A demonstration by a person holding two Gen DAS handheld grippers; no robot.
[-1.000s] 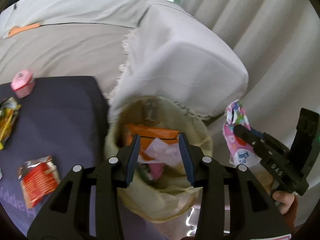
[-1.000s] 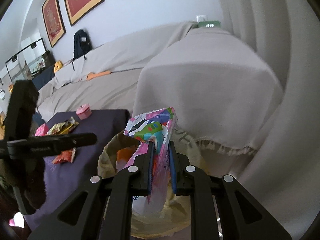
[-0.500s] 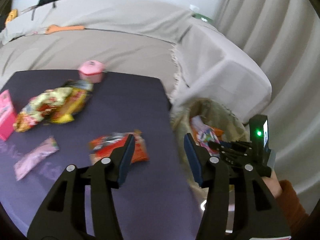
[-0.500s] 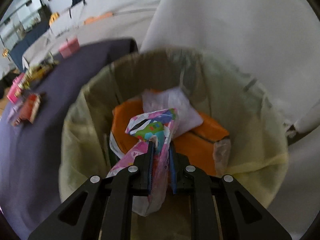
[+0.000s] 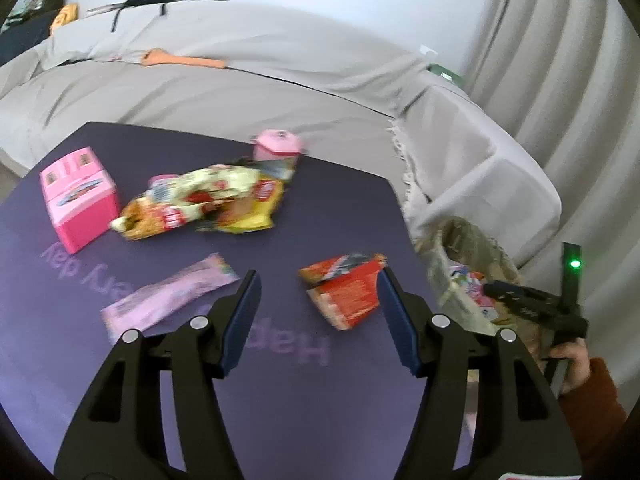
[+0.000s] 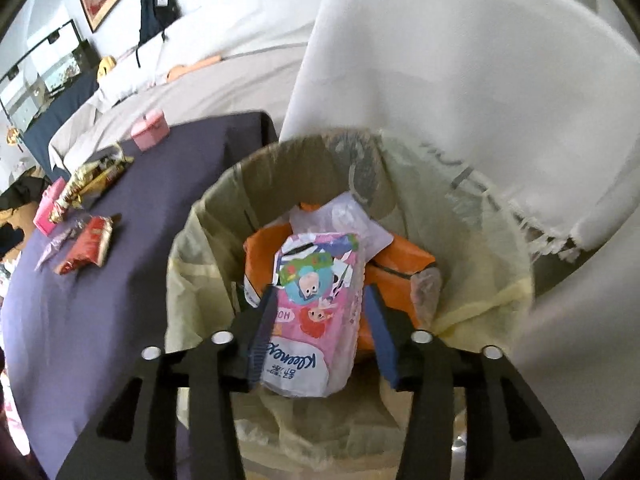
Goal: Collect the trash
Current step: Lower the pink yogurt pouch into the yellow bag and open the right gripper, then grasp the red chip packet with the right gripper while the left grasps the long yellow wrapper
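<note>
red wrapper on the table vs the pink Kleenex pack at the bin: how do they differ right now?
Place: the red wrapper lies on the purple table; the Kleenex pack is over the lined bin.
Gripper: the wrapper lies ahead of the opening left gripper, untouched; the pack sits between the right gripper's opening jaws.
Look: the wrapper is flat and torn; the pack is puffy, with cartoon print.
Shared: both are soft packaging.

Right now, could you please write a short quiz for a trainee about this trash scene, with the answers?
1. True or false: the tissue pack lies on the table.
2. Which wrapper is nearest the left gripper: A yellow, B red, C pink?
3. Fill in: the bin has a ___ bag as liner.

Key: 1 false, it is over the bin between the opening fingers of the right gripper. 2 B, the red wrapper. 3 yellow.
</note>
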